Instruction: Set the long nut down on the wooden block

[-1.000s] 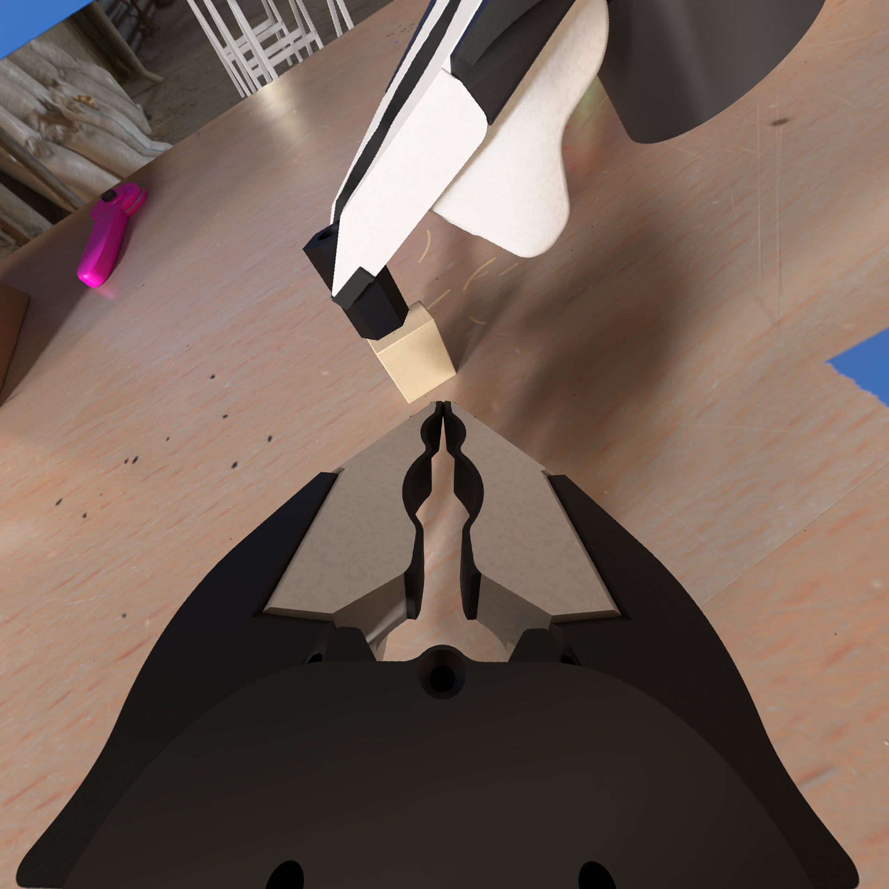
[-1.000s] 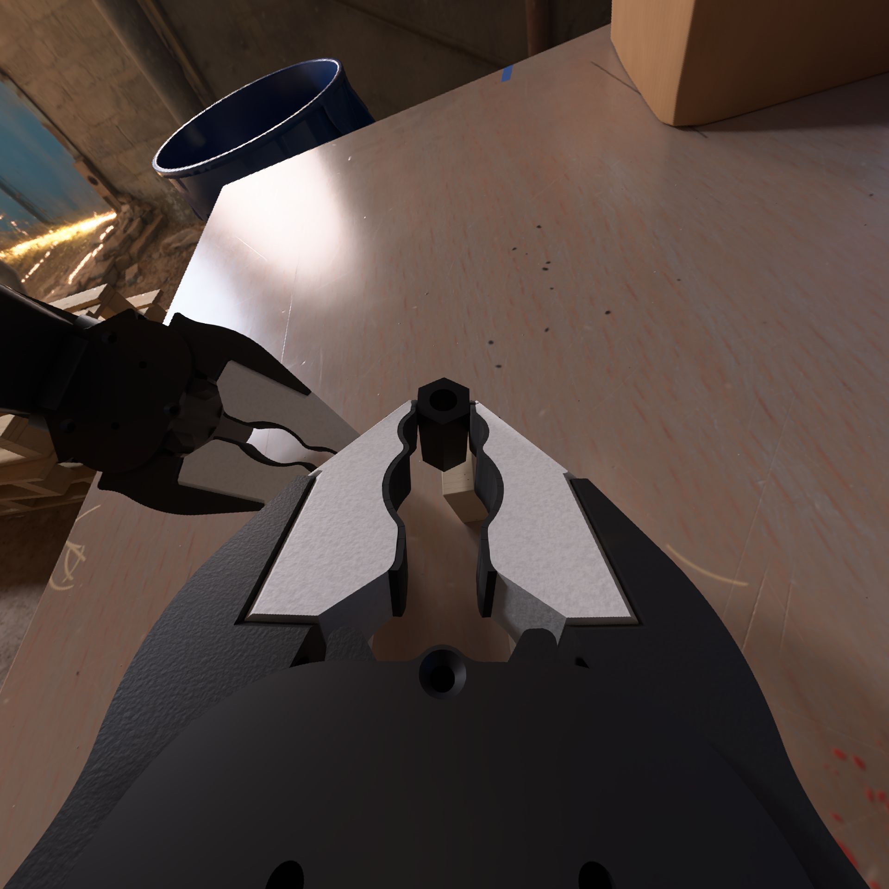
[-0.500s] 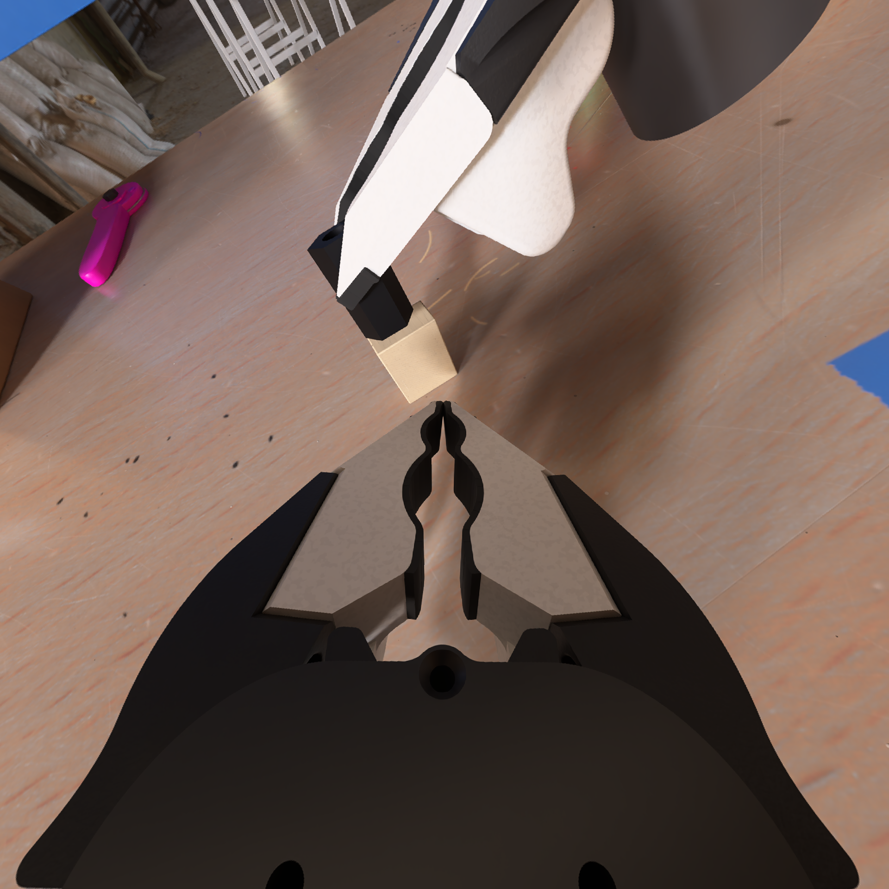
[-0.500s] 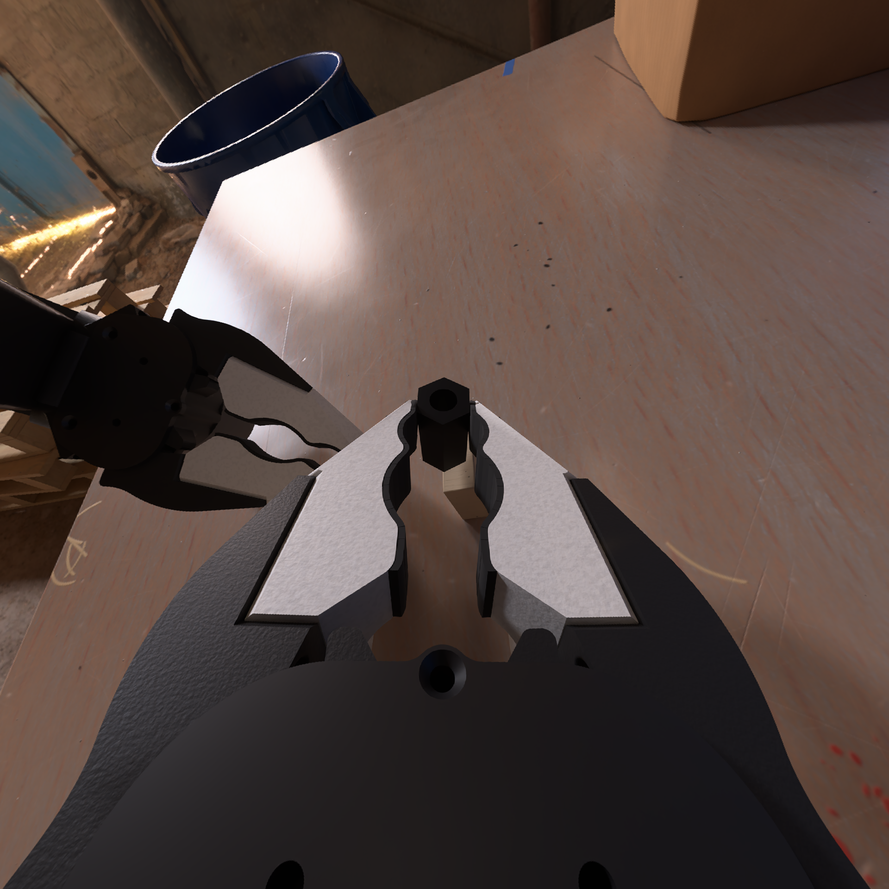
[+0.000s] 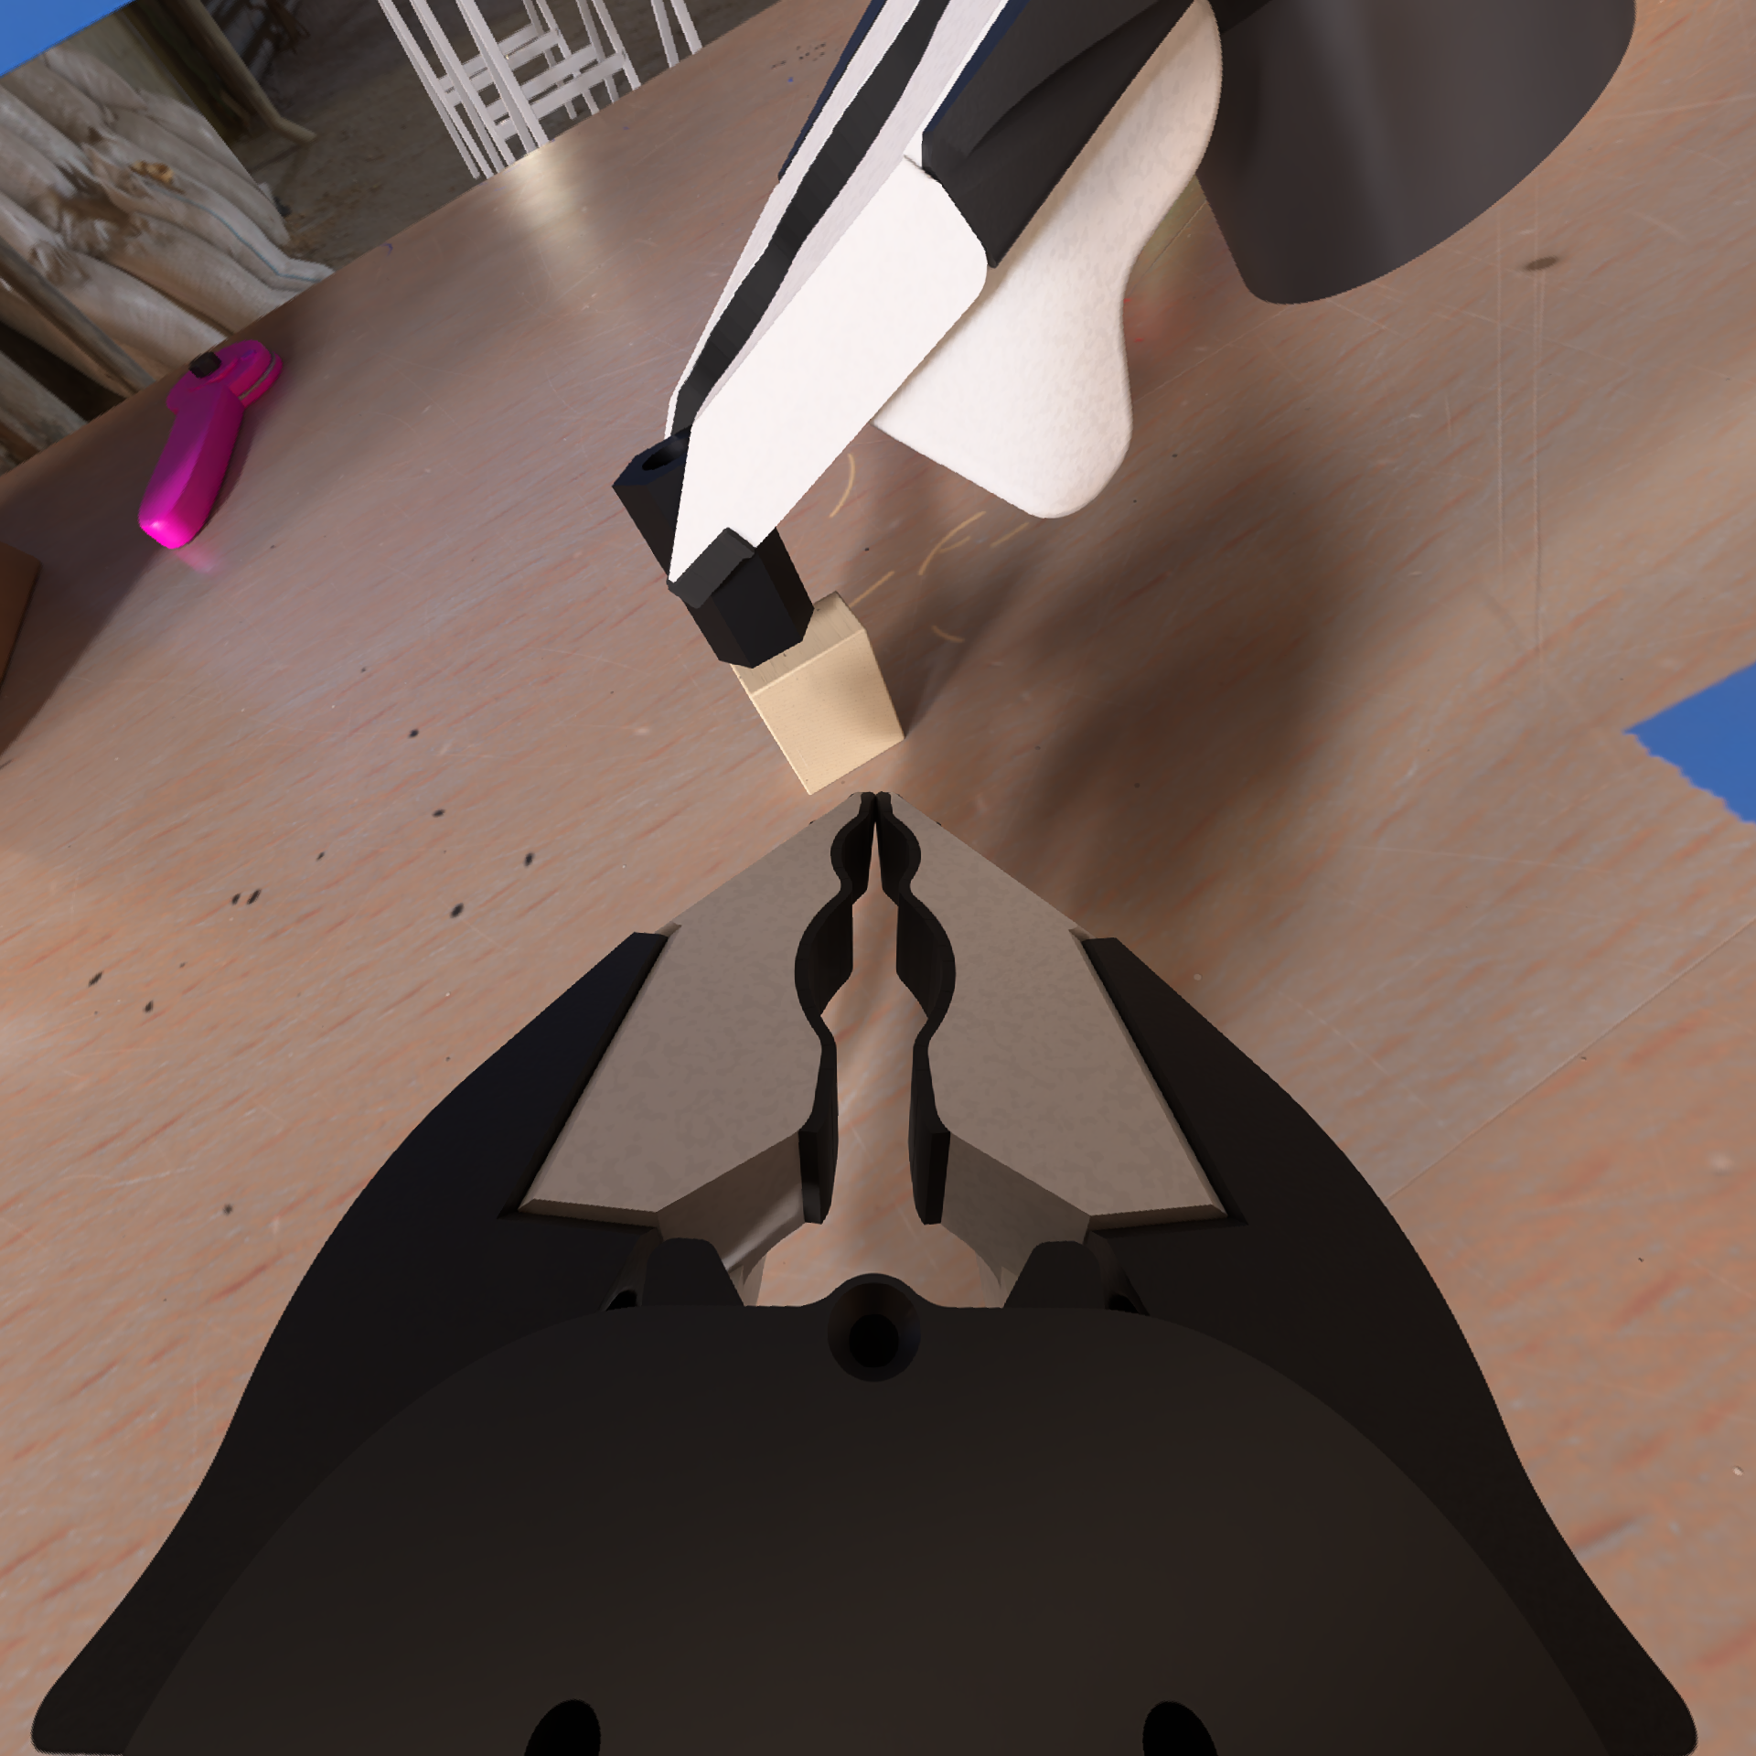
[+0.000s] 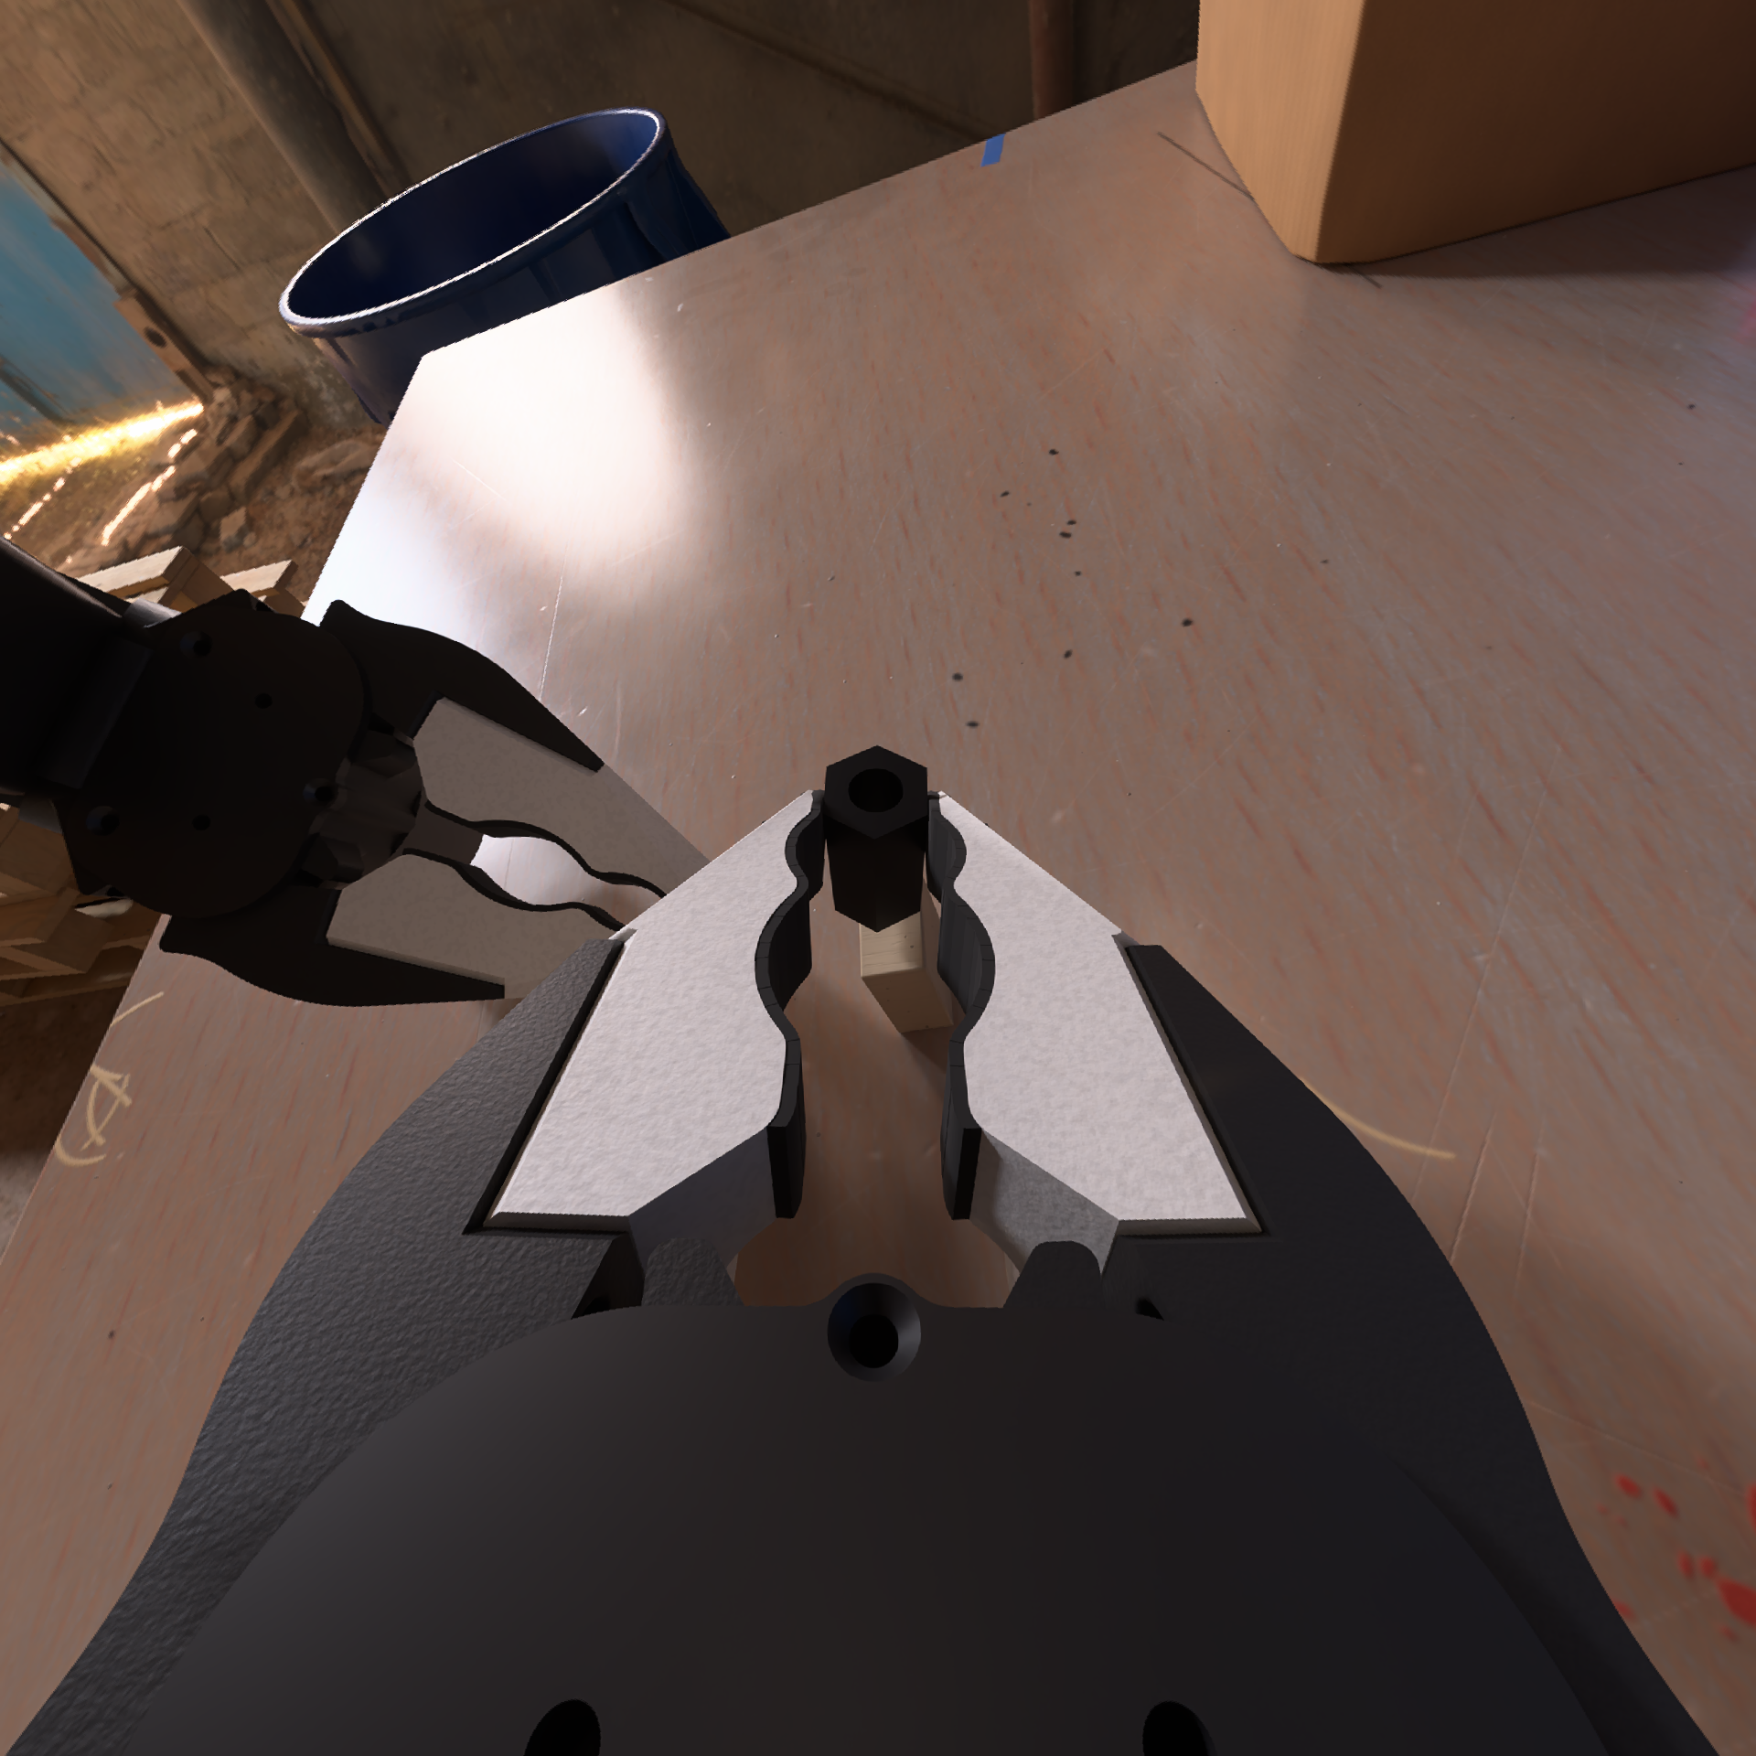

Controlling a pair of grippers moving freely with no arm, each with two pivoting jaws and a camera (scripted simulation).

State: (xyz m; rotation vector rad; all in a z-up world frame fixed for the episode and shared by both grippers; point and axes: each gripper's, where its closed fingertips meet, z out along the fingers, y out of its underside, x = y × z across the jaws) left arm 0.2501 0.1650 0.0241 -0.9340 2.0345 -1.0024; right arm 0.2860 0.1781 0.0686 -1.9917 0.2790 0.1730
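Observation:
My right gripper (image 6: 874,808) is shut on the long black hex nut (image 6: 872,841) and holds it upright just above the small pale wooden block (image 6: 898,974). In the left wrist view the right gripper (image 5: 703,532), with white fingers, comes down from the top with the nut (image 5: 746,608) at the block's (image 5: 827,703) top left edge; I cannot tell if they touch. My left gripper (image 5: 874,803) is shut and empty, its tips just in front of the block. It also shows at the left of the right wrist view (image 6: 656,893).
A pink tool (image 5: 204,442) lies at the far left of the wooden table (image 5: 1330,855). A cardboard box (image 6: 1463,114) stands at the table's far right corner. A dark blue bin (image 6: 494,238) stands beyond the table edge.
The right gripper has lowered the nut slightly toward the block's top. The left gripper has barely moved.

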